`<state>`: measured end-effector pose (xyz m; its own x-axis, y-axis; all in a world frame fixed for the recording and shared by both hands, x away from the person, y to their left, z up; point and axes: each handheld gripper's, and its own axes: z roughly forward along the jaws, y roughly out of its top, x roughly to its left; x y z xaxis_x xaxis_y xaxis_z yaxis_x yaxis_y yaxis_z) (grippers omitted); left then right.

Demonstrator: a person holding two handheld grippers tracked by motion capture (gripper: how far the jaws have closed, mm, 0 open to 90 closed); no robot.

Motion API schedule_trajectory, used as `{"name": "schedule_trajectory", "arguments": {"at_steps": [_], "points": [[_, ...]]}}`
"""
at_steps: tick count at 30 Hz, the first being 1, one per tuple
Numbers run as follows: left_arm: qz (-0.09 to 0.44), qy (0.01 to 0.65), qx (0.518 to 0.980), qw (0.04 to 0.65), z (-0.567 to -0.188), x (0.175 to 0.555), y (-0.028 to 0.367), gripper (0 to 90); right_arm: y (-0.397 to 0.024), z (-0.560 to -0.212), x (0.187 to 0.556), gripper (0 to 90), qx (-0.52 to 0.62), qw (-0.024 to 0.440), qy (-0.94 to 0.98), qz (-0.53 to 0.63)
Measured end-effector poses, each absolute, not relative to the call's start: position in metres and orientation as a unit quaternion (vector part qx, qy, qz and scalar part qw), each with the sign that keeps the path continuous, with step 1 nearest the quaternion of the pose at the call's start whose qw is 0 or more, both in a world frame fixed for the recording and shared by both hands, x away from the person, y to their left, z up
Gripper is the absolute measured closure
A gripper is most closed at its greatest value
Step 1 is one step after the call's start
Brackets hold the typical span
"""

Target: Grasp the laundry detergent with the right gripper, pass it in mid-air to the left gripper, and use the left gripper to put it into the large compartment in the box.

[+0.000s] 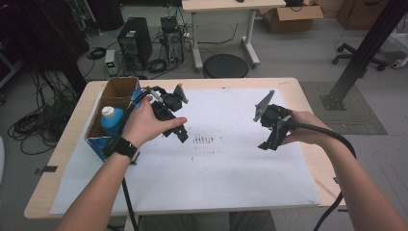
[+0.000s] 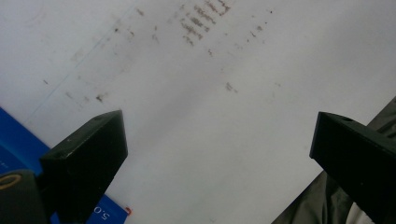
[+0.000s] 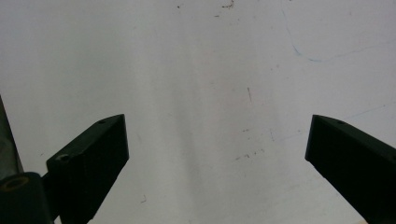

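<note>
A white sheet (image 1: 231, 163) covers the table, where the left gripper (image 1: 182, 136) hangs wide open and empty just beside the cardboard box (image 1: 118, 91) holding 1 blue bottle (image 1: 111, 120), apparently just deposited, while the right gripper (image 1: 267, 144), likewise open and empty, waits well apart.

Left gripper (image 1: 176, 133): black throughout, jaws matte black, grey plate on top. Right gripper (image 1: 268, 143): black likewise, grey plate, black cable. White sheet (image 1: 226, 173) over the table (image 1: 288, 84), whose exposed rim is pale wood; the sheet bears a cluster of short dark brown smudge marks (image 1: 203, 140) in rows, plus scattered specks and a faint blue line. Cardboard box (image 1: 113, 94): brown inside, blue outside with white lettering. Bottle (image 1: 110, 120) in it: blue body, white cap. Wristwatch (image 1: 126, 147): black.
</note>
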<state>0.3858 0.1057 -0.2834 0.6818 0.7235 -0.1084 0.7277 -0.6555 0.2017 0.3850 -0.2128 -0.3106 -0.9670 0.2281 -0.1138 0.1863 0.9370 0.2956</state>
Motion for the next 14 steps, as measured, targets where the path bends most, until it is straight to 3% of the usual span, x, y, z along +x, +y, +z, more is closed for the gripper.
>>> {"name": "schedule_trajectory", "arguments": {"at_steps": [14], "points": [[-0.017,0.385,0.916,0.112,-0.2846,0.3825,0.1007,4.7,-0.2123,-0.3121,0.3854,5.7,0.106,0.071,0.981,0.144]]}}
